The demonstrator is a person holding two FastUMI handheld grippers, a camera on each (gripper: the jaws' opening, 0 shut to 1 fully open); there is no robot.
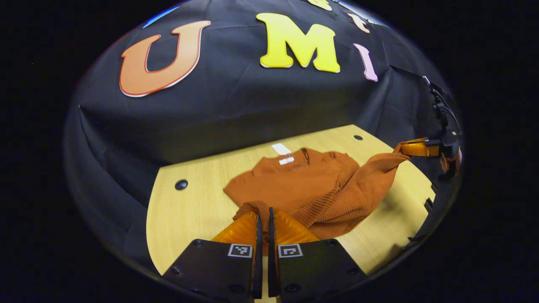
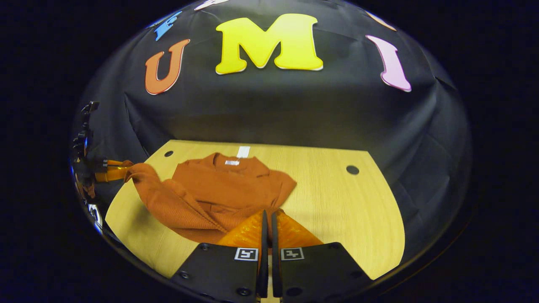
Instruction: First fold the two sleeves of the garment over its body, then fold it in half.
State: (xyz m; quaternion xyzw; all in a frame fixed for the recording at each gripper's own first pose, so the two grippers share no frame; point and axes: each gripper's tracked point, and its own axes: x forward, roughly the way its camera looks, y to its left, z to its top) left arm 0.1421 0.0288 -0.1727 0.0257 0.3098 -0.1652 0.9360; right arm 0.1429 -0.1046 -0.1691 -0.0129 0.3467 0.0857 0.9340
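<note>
A rust-orange knit sweater (image 1: 303, 181) lies on the wooden table (image 1: 189, 210) with its collar and white label at the far side. My left gripper (image 1: 263, 216) is shut on one corner of the near ribbed hem. In the left gripper view the right gripper (image 1: 414, 148) holds the other hem corner lifted off the table at the right. In the right gripper view my right gripper (image 2: 267, 219) is shut on the sweater (image 2: 227, 185) hem. The left gripper (image 2: 113, 169) holds a raised corner at the far left. The hem hangs stretched between the two.
A white strip (image 1: 281, 148) is stuck to the table beyond the collar. Round black holes (image 1: 181, 184) mark the tabletop near its corners. The table (image 2: 337, 202) is bare to the right of the sweater. Black cloth walls close behind.
</note>
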